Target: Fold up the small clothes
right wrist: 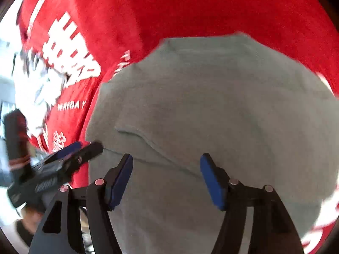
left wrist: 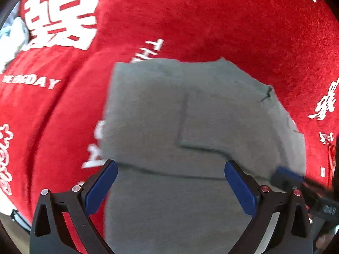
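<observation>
A small grey garment [left wrist: 169, 116] lies flat on a red cloth [left wrist: 190, 21] with white print. It has a stitched pocket-like patch [left wrist: 203, 122] near its middle. My left gripper [left wrist: 170, 167] is open and empty, its blue pads just above the garment's near part. My right gripper [right wrist: 166, 160] is also open and empty over the same grey garment [right wrist: 211, 105], near a fold seam [right wrist: 148, 139]. Each gripper shows at the edge of the other's view: the right one in the left wrist view [left wrist: 296, 180], the left one in the right wrist view [right wrist: 72, 154].
The red cloth [right wrist: 169, 10] covers the whole surface, with large white characters [left wrist: 61, 10] at the far left. A white and pale crumpled thing [left wrist: 12, 33] lies at the cloth's far left edge. A bright area [right wrist: 8, 84] lies beyond the cloth's left side.
</observation>
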